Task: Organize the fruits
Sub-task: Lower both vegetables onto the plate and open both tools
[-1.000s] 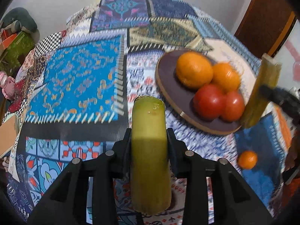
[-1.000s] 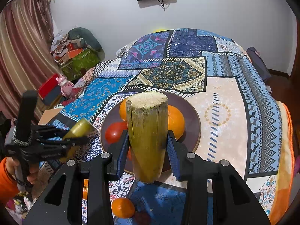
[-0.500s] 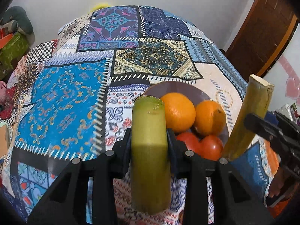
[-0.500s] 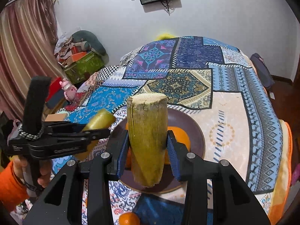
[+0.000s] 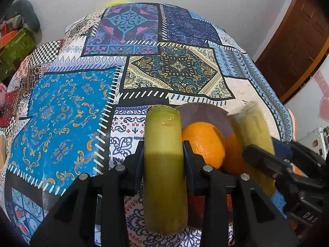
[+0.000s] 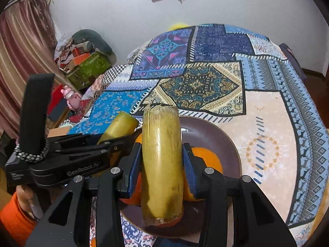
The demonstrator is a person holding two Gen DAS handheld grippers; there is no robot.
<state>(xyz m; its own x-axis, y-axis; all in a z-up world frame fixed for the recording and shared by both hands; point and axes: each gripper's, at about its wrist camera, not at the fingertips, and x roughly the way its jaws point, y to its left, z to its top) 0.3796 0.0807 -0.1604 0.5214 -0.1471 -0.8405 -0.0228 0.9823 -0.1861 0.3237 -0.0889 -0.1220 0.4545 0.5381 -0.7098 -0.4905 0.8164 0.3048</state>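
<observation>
Above a round bench draped in a patchwork cloth [image 6: 267,123], two hand-held claws each carry a cut length of sugarcane. From its own wrist view, the left claw [image 5: 163,154] is closed tight on a smooth green-yellow sugarcane piece [image 5: 164,164], its jaws pressing both sides at mid-length so the stalk juts forward. From the other wrist view, the right claw [image 6: 162,160] is clamped the same way on a rougher yellow sugarcane stalk [image 6: 161,160], fibrous cut end pointing away. Both stalks hover over a dark brown plate [image 6: 216,135], probably held lengthwise so they can be laid down beside the fruit. On the plate sit oranges [image 5: 203,144], partly hidden behind the claws. Fruit fills the near side of the plate, while its far half looks bare and seems the likeliest landing spot. The two claws hang close together, so they could bump. Beyond the plate, the cloth lies open toward the far edge, with clutter stacked against the wall at left.
</observation>
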